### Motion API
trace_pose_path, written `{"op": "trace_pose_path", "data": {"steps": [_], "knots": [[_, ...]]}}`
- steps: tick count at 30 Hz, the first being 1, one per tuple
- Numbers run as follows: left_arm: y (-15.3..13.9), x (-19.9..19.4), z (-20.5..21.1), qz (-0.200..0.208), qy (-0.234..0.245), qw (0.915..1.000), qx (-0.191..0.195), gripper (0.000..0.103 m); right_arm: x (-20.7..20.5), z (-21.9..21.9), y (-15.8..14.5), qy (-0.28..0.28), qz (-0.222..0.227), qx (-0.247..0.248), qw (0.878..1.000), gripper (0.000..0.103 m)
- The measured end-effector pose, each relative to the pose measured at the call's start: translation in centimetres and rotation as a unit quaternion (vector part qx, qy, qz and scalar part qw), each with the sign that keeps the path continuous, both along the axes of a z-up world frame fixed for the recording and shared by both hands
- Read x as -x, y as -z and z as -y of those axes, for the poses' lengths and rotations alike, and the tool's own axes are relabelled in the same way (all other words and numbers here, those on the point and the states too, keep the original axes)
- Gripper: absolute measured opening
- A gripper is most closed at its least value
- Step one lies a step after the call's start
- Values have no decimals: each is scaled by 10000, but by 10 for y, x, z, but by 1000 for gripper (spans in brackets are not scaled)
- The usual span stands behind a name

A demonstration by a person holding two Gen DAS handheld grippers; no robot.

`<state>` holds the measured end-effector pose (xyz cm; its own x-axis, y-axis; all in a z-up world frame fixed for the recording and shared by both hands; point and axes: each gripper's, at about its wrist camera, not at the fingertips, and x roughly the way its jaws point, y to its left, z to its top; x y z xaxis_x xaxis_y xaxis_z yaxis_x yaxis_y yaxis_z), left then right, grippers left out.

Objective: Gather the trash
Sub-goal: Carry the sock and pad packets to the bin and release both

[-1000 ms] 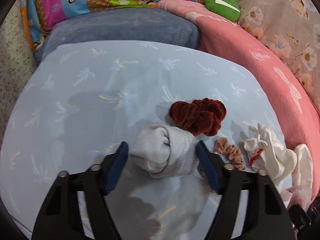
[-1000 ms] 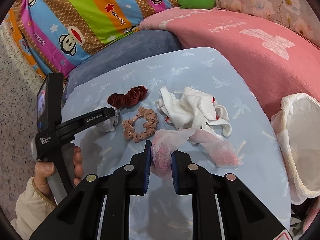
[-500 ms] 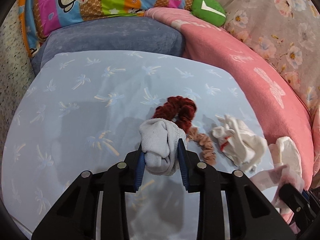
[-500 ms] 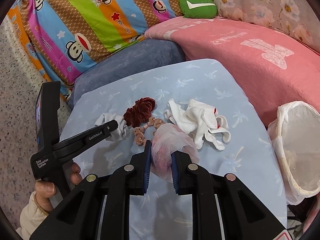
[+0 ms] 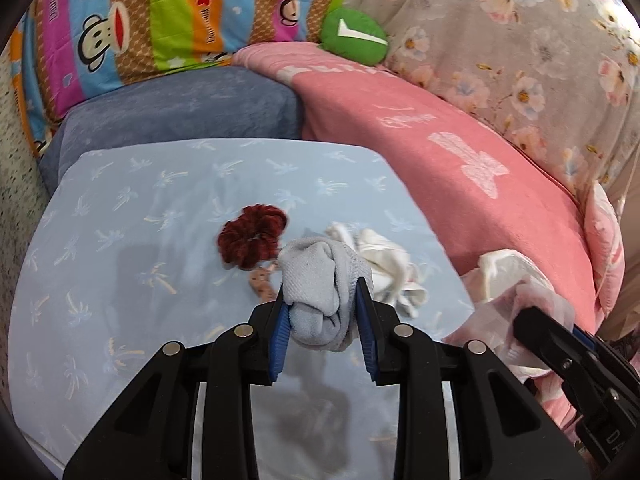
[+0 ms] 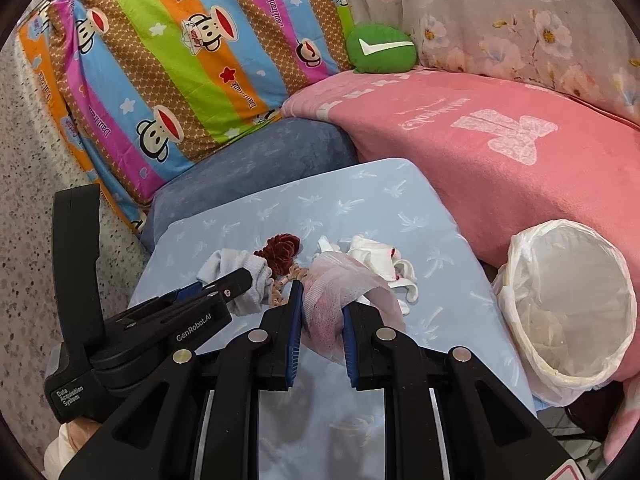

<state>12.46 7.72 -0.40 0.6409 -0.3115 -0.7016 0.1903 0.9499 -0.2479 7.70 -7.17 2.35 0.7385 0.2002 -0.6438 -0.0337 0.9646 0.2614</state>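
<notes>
The left gripper (image 5: 324,308) is pinched on a balled grey sock (image 5: 320,280), both blue pads pressing its sides, the bundle clear of the blue cushion (image 5: 120,208). The right gripper (image 6: 320,312) is clamped on a wad of pinkish mesh netting (image 6: 340,288), which bulges above the pads and trails a loose end toward the lined bin (image 6: 568,308). The bin stands just off the cushion's right edge, against the pink blanket (image 6: 500,152), its mouth tilted toward the cushion. On the cushion beyond the grippers lie a dark red scrunchie (image 5: 252,236), a small tan scrunchie (image 5: 262,280) just beside it and partly hidden by the sock, and a crumpled white cloth with red marks (image 6: 380,260) on the bin side of both. Judged risks: the sock is held only at its lower part, and the rounded bundle may squeeze out of the pads during transfer. The netting's trailing end may snag on the white cloth or drape over the bin rim rather than fall inside. The thin liner may fold inward if a gripper brushes it. Both grippers heading to one narrow opening may collide.
</notes>
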Motion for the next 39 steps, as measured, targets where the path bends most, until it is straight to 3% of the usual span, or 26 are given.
{"op": "trace_pose_path", "data": {"steps": [19, 39], "knots": [[-24, 31, 92, 313, 948, 9950, -53, 29, 38, 84, -24, 762, 356, -150, 9963, 17], [-22, 39, 194, 326, 2082, 9774, -187, 31, 58, 175, -18, 1642, 405, -304, 9851, 17]]}}
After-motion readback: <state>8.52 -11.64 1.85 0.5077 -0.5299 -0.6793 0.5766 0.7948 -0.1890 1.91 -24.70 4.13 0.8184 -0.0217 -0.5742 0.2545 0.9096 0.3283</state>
